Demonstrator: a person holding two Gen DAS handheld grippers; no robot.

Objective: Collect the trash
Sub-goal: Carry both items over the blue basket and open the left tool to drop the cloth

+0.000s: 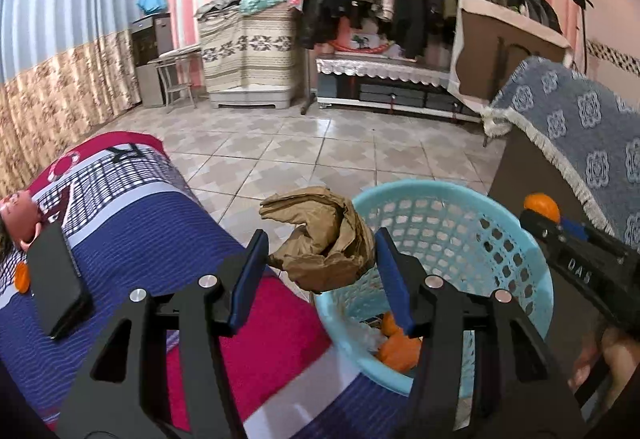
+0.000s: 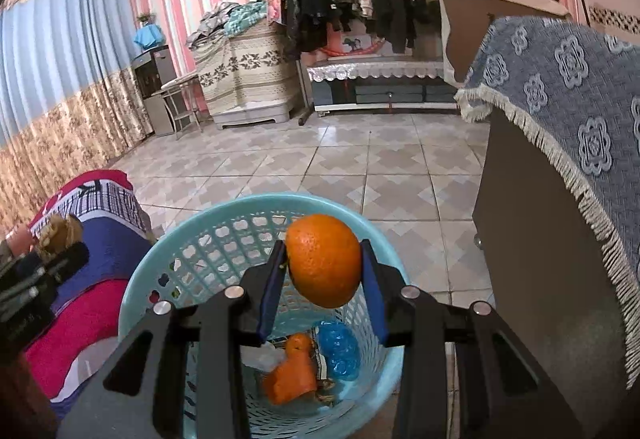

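My left gripper point(image 1: 320, 253) is shut on a crumpled brown paper bag point(image 1: 320, 239), held at the left rim of a light blue plastic basket point(image 1: 452, 223). My right gripper point(image 2: 322, 267) is shut on a piece of orange peel point(image 2: 324, 259) and holds it over the same basket point(image 2: 192, 239). Inside the basket lie more orange peel point(image 2: 290, 375), a blue plastic wrapper point(image 2: 338, 349) and white paper. The right gripper with its peel point(image 1: 542, 205) also shows at the right of the left wrist view. The left gripper with the bag point(image 2: 60, 235) shows at the left of the right wrist view.
A bed with a red, white and blue blanket point(image 1: 160, 239) is to the left; a black phone point(image 1: 56, 279), a small orange bit point(image 1: 22, 277) and a doll's head point(image 1: 16, 211) lie on it. A dark cabinet under a blue fringed cloth point(image 2: 560, 99) stands right of the basket. Tiled floor lies beyond.
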